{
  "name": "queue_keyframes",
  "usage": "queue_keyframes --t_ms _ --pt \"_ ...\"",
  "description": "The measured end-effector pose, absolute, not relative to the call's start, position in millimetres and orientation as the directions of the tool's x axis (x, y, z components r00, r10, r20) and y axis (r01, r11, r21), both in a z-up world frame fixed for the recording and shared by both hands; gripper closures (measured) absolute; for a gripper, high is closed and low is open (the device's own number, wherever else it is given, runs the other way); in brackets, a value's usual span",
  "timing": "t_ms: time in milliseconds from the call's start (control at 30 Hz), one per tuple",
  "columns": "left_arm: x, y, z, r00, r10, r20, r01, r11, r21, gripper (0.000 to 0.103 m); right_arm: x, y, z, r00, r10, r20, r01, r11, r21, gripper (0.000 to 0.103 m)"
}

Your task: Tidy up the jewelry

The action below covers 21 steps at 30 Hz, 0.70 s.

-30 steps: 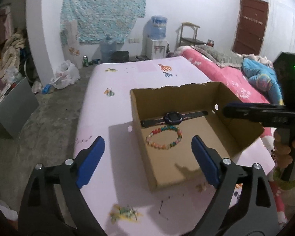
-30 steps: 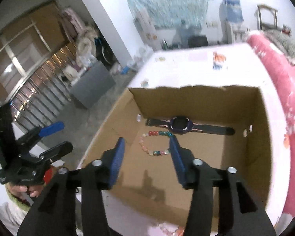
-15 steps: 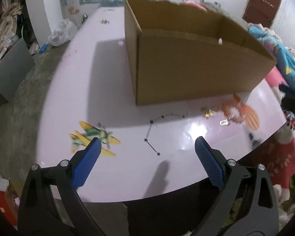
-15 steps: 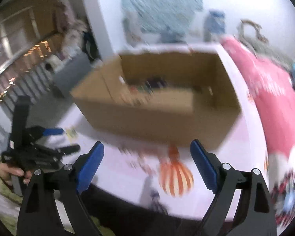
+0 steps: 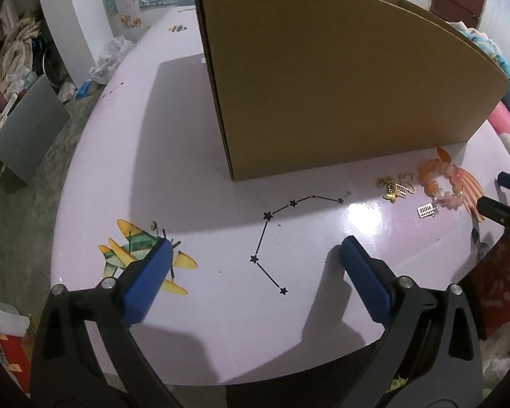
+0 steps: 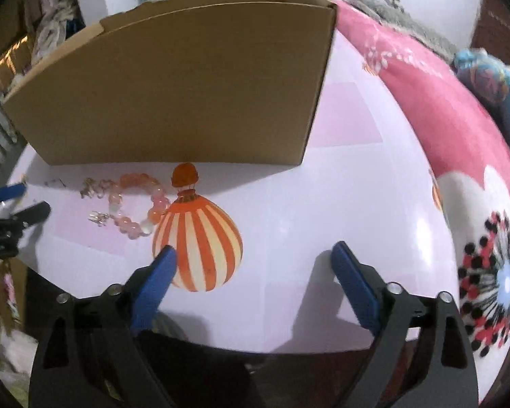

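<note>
A pink-orange bead bracelet [image 5: 442,183] lies on the pink table in front of the cardboard box [image 5: 323,78]; it also shows in the right wrist view [image 6: 136,204]. Small gold charms [image 5: 396,187] and a silver piece [image 5: 425,210] lie beside it; the charms also show in the right wrist view [image 6: 93,187]. My left gripper [image 5: 255,255] is open and empty, low over the table's front edge. My right gripper [image 6: 255,251] is open and empty, right of the bracelet. The box's inside is hidden.
The cardboard box [image 6: 187,95] stands close behind the jewelry. The table [image 5: 193,170] bears printed pictures: an aeroplane, a star line, a striped balloon [image 6: 197,238]. A pink bed [image 6: 442,102] lies to the right. The table's front edge is near both grippers.
Both grippers have dropped from above the box and pulled back to the table's front edge. The right gripper has opened wide. The watch and bead bracelet inside the box are out of sight.
</note>
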<state>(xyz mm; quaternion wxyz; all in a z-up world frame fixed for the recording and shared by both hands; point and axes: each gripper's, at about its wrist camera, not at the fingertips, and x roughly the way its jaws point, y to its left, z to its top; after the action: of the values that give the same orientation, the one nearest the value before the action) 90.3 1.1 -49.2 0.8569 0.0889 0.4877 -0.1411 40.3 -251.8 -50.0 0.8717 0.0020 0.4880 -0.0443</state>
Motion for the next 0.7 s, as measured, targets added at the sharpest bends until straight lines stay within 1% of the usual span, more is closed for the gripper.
queue_keyframes --t_ms 100,400,533,700 --pt "94 -1 -47 0.468 -0.15 -0.871 0.329 0.944 0.014 0.007 43 -250 -50 0.519 -0.073 -0.852 0.067 0.997 -0.045 0.007" --pt "98 4 -48 0.472 -0.157 -0.867 0.334 0.942 0.011 0.007 41 -256 -53 0.543 -0.034 -0.839 0.059 0.998 -0.003 0.007" --pt "95 7 -48 0.479 -0.161 -0.863 0.332 0.943 0.009 0.007 39 -251 -52 0.556 -0.026 -0.831 0.017 1.0 -0.02 0.007" --pt "95 8 -48 0.478 -0.168 -0.862 0.343 0.939 0.007 0.007 29 -246 -31 0.612 -0.008 -0.79 0.025 1.0 0.009 0.007"
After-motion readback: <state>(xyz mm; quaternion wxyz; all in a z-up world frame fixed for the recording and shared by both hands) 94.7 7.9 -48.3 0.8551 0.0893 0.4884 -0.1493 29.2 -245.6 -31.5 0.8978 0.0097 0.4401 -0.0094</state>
